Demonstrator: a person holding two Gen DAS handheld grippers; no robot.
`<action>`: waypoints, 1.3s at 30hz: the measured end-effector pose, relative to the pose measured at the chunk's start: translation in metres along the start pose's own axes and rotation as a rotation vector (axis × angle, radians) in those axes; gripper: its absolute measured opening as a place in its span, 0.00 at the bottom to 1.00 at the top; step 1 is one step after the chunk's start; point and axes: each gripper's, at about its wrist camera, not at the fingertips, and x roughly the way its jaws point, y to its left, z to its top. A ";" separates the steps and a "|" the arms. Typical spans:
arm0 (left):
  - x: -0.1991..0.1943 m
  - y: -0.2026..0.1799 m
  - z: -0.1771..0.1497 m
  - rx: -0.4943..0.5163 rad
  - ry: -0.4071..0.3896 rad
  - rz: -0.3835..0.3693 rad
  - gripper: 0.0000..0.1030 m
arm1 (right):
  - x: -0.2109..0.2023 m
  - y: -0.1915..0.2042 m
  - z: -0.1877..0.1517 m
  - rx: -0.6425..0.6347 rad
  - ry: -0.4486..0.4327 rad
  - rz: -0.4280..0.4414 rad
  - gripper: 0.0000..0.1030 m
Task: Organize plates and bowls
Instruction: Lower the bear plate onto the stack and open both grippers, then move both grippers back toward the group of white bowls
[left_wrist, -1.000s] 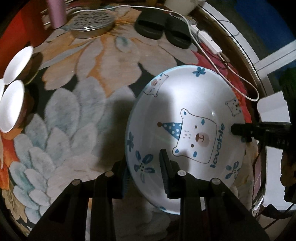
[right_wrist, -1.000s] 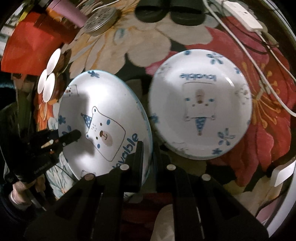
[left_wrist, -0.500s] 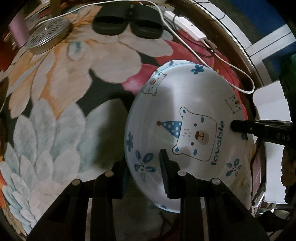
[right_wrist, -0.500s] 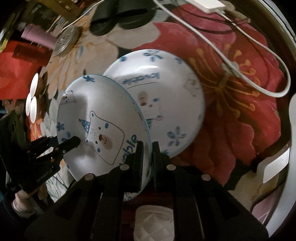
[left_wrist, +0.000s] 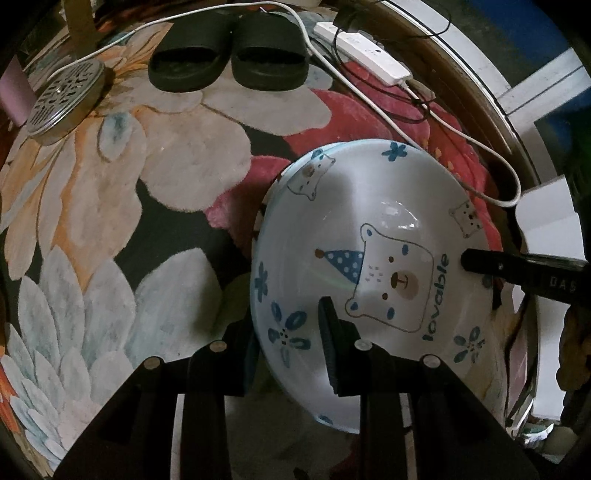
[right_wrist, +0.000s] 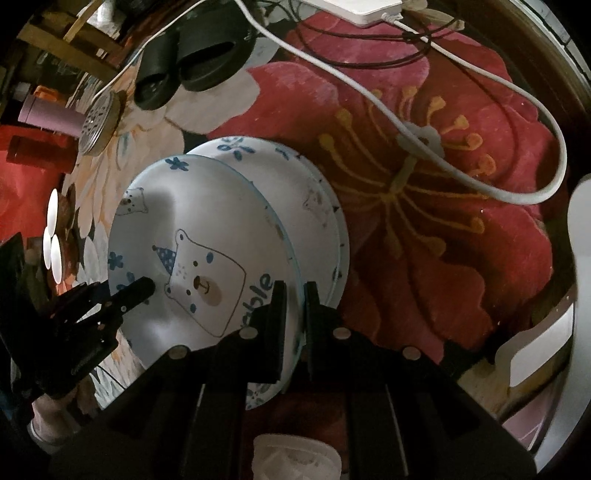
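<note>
I have both grippers clamped on the bear plate (left_wrist: 369, 258): left gripper (left_wrist: 288, 332) on its near rim, right gripper (right_wrist: 293, 314) opposite. A second ago it hung beside the second plate (right_wrist: 317, 184); now it overlaps it, tilted, nearly ready to stack.

open: rug (left_wrist: 177, 236) left of plate (left_wrist: 354, 236) | blocked: slippers (left_wrist: 229, 70), cable (right_wrist: 480, 177) beyond

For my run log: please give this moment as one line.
left gripper: shut on bear plate | right gripper: shut on bear plate | second plate: beneath, on rug
</note>
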 end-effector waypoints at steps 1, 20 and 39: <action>0.001 -0.001 0.002 -0.001 -0.002 0.004 0.29 | 0.001 -0.001 0.002 -0.001 -0.002 0.000 0.10; 0.013 -0.011 0.014 0.042 -0.014 0.050 0.41 | 0.010 -0.015 0.016 0.010 -0.061 -0.052 0.13; -0.040 0.033 -0.008 -0.035 -0.143 0.143 0.99 | -0.017 0.059 0.003 -0.194 -0.198 -0.095 1.00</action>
